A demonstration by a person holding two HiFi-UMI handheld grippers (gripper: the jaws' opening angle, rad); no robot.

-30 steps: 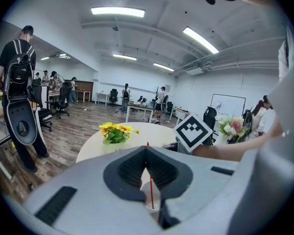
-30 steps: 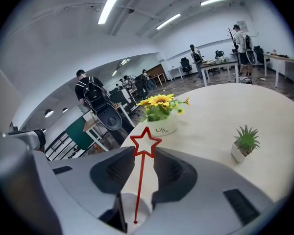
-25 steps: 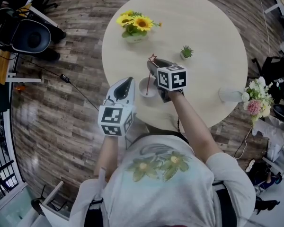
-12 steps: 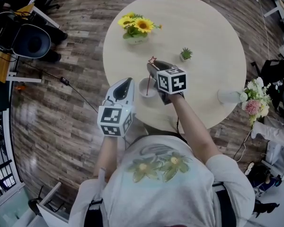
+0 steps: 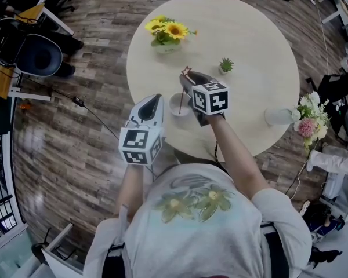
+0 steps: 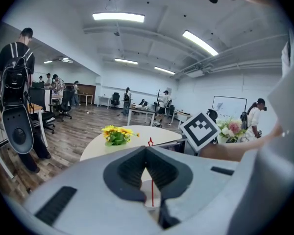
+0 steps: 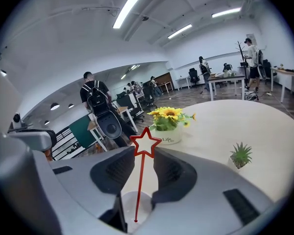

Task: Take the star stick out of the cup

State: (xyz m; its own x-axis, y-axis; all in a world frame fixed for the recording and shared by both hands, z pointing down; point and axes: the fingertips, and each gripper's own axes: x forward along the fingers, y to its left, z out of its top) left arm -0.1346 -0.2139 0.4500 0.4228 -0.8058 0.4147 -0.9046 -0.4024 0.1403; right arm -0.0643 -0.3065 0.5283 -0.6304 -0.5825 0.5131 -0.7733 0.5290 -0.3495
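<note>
Both forearms reach forward from the body, the right one farther. The left gripper [image 5: 156, 98] hangs at the near-left edge of the table [image 5: 249, 45], its jaws pressed together at the tips and aimed at the cup [image 5: 177, 106]. Just beyond, to the right, the right gripper [image 5: 186, 77] straddles the star stick [image 7: 139, 177] with jaws spread, clear of it. The stick stands in the cup. Since a second ago, both grippers and the stick have barely shifted.

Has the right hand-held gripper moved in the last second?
No. Judged against the cup in the head view, the right hand-held gripper stays put, with the star stick between its open jaws.
</note>
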